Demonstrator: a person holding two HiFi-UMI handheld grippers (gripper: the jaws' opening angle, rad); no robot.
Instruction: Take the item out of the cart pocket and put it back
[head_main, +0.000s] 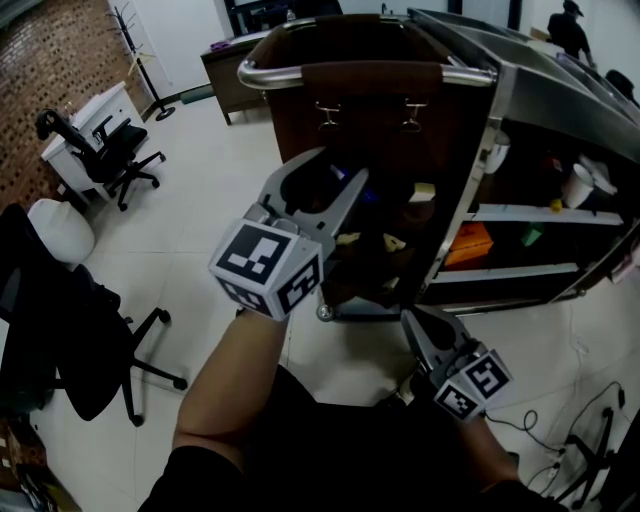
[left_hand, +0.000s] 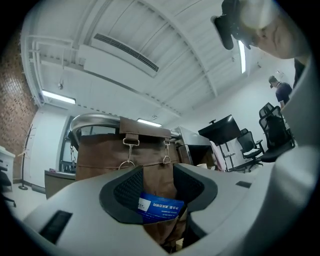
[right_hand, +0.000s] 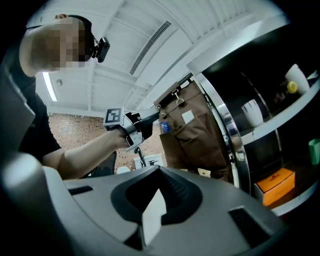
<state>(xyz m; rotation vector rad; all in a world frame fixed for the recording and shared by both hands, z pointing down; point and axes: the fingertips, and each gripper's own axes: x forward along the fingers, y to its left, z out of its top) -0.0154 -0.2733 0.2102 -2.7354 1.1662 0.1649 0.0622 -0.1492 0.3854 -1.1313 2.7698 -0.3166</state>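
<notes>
The left hand-held gripper (left_hand: 159, 194) is raised to the cart, and its jaws are seen closed on a blue packet (left_hand: 161, 207), which is pinched across its width between the dark pads. Directly behind the packet hangs the brown pocket (left_hand: 150, 150), clipped by two metal hooks to the rail (left_hand: 90, 120) above the gripper. In the right gripper view, the packet is seen at the upper edge of the pocket, partly out of it.

It cannot be decided from this alone whether the packet is being lifted out or lowered back. It is judged that the task is near its middle, at the mouth of the pocket. For the next move the packet should be kept straight, so that it is not caught on the pocket's edge.

The right hand-held gripper (right_hand: 157, 210) is held lower, beside the cart (head_main: 480, 200). A thin pale slip (right_hand: 152, 220) is seen between its jaws, which appear pressed on it.
</notes>
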